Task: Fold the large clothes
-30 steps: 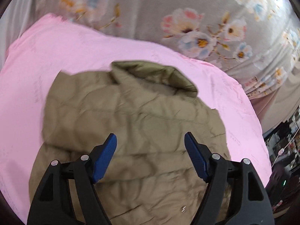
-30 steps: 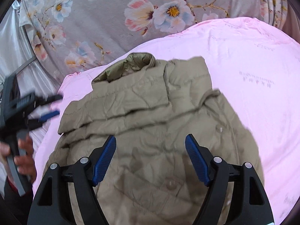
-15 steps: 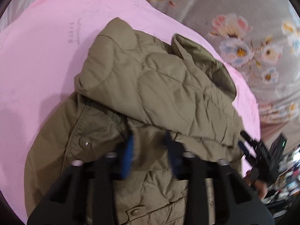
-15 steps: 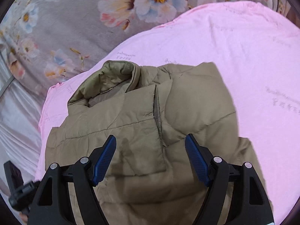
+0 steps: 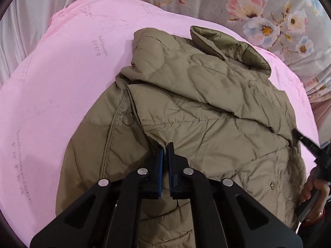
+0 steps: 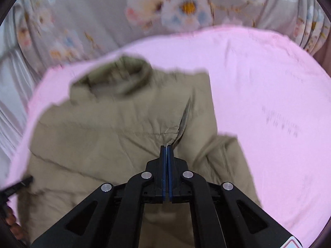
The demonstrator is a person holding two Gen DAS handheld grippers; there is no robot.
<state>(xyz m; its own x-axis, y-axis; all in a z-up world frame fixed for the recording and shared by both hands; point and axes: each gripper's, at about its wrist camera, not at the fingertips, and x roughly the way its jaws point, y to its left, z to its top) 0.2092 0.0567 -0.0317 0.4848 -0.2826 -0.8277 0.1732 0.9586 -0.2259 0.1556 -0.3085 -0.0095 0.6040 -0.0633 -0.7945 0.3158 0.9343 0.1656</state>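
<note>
Pinching folded edges of the olive jacket (image 5: 206, 107), the left tongs (image 5: 164, 150) and right tongs (image 6: 167, 150) were both clamped on fabric. It lay mid-bed on the pink sheet (image 5: 51, 86), sleeves folded in; next probably called for lifting both grips together toward the collar (image 5: 233, 47).

A pink sheet (image 5: 62, 95) with faint printed lettering covers the bed, and beyond it lies grey floral fabric (image 5: 258, 6) beside pale pleated cloth (image 5: 22, 31).
</note>
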